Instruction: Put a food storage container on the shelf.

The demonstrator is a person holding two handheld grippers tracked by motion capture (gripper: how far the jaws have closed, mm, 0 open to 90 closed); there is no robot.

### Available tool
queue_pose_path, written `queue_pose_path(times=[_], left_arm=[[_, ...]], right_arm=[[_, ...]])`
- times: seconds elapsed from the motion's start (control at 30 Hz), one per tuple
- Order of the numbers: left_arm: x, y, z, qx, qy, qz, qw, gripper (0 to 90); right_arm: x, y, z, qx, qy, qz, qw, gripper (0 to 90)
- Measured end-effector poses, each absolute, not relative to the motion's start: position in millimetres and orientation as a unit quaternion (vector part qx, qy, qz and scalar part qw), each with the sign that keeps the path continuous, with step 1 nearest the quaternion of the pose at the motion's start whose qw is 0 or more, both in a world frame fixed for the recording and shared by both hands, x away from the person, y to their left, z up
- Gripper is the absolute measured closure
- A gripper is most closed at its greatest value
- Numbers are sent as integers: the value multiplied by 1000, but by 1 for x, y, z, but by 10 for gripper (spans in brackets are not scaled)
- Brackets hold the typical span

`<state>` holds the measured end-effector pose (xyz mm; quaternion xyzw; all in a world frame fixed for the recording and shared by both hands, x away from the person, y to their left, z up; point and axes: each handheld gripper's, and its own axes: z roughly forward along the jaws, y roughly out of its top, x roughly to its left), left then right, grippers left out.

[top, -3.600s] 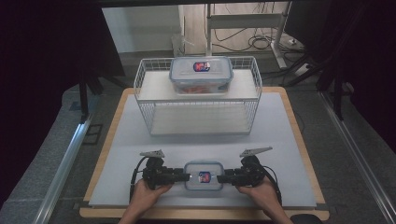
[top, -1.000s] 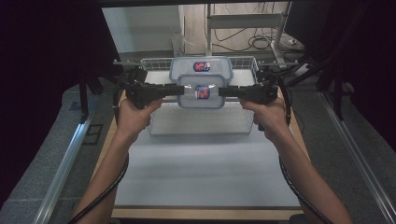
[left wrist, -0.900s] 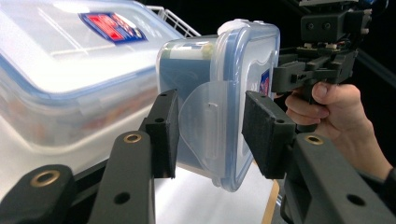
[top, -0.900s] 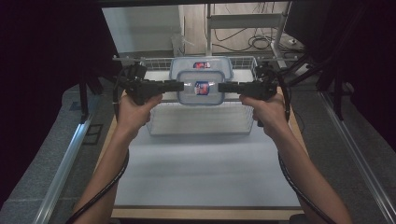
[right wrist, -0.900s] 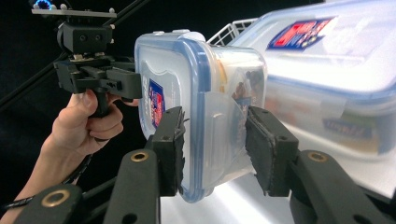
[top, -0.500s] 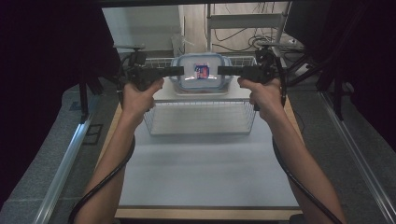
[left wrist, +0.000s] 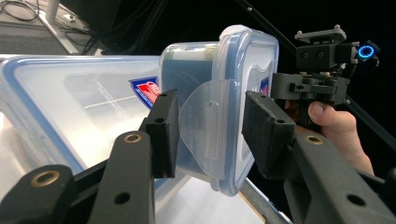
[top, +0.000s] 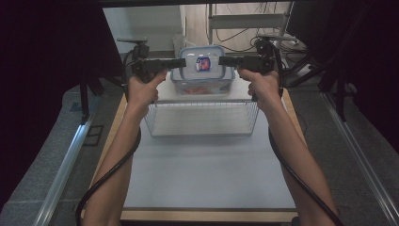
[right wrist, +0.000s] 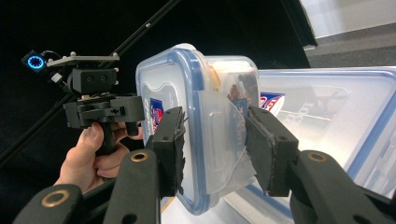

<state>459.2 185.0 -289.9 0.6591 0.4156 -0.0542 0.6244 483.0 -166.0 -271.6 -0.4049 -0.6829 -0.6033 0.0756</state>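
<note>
Nearest me, the white table surface [top: 202, 169] is bare from its wooden front edge up to the wire basket, leaving broad open room between my two forearms, which reach forward along either side. A black cable trails down beside each arm.

Past that open stretch stands the white wire basket [top: 202, 115], its front wall facing me. Its sides sit well inside the table's left and right wooden edges.

Above the basket's far part I hold a small clear container with a blue-rimmed lid [top: 203, 66], lifted in the air between the two tools. My left gripper [top: 181, 63] meets its left end and my right gripper [top: 222, 61] meets its right end, both pointing inward toward each other.

In the left gripper view, the left gripper [left wrist: 208, 123] has its two black jaws set on either side of the container's [left wrist: 233, 107] clear side latch; the pads look close against the plastic, though I cannot tell if they are pressing. In the right gripper view, the right gripper [right wrist: 215, 140] is clenched across the container's [right wrist: 196, 121] end, one pad on the lid and one on the body.

Just behind and below the small container lies a larger clear container with a blue-trimmed lid [left wrist: 70, 107].

Farther back, dark stands and cables crowd the far edge.
</note>
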Motion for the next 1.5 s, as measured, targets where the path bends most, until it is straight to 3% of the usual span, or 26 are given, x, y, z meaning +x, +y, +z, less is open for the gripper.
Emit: queue_pose_path(times=[0.27,0.37,0.5,0.63,0.8,0.93,1.0,1.27,1.5], left_arm=[[466,185,-290,647,433,-59,625,561],[466,182,-289,654,440,-46,613,543],[471,179,-292,654,457,-54,600,449],[474,181,-295,645,456,-60,610,458],[468,178,-288,652,456,-13,606,415],[454,179,-278,657,439,28,613,414],[442,179,-275,666,422,52,614,468],[406,161,-286,726,366,121,569,872],[414,145,-302,749,367,138,534,898]], right_arm=[[493,-165,-275,-416,-674,-605,83,566],[493,-162,-272,-421,-685,-592,51,588],[494,-154,-269,-424,-702,-572,12,539],[497,-152,-270,-430,-694,-577,11,542],[494,-153,-269,-426,-696,-577,3,546],[487,-155,-265,-415,-707,-572,-33,518],[482,-158,-263,-405,-706,-579,-41,511],[463,-173,-268,-382,-712,-584,-79,536],[454,-181,-285,-378,-720,-575,-95,548]])
